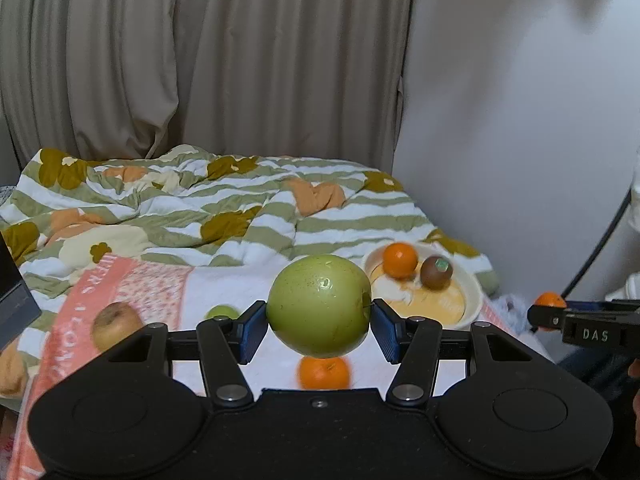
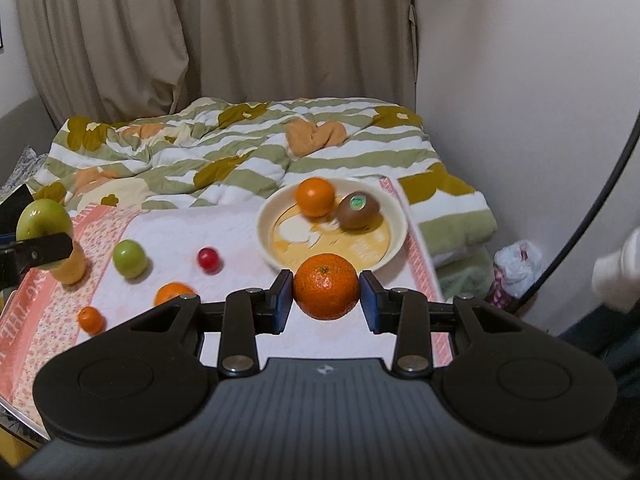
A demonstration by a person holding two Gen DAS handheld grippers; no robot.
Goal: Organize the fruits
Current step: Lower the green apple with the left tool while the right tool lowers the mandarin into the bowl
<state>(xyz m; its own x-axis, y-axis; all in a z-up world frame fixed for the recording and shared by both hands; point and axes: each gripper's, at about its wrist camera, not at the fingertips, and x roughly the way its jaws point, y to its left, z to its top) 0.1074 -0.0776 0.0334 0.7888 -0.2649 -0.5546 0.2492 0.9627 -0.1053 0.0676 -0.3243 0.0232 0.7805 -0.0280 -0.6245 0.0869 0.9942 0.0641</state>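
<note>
My left gripper (image 1: pixel 319 322) is shut on a big green apple (image 1: pixel 319 306) and holds it above the towel. My right gripper (image 2: pixel 326 294) is shut on a mandarin (image 2: pixel 326 286), just in front of the cream plate (image 2: pixel 394 240). The plate holds an orange (image 2: pixel 315 197) and a kiwi (image 2: pixel 357 210). In the left wrist view the plate (image 1: pixel 472 296) sits to the right, with the orange (image 1: pixel 399 260) and kiwi (image 1: pixel 436 272). The right gripper and its mandarin (image 1: pixel 550 301) show at the right edge.
Loose on the pink and white towel (image 2: pixel 180 232): a small green fruit (image 2: pixel 129 258), a red fruit (image 2: pixel 208 260), two small oranges (image 2: pixel 173 294) (image 2: pixel 91 319), a yellowish fruit (image 2: pixel 72 268). The left view shows a brownish apple (image 1: pixel 116 324) and an orange (image 1: pixel 324 372). A striped blanket (image 2: pixel 240 148) lies behind.
</note>
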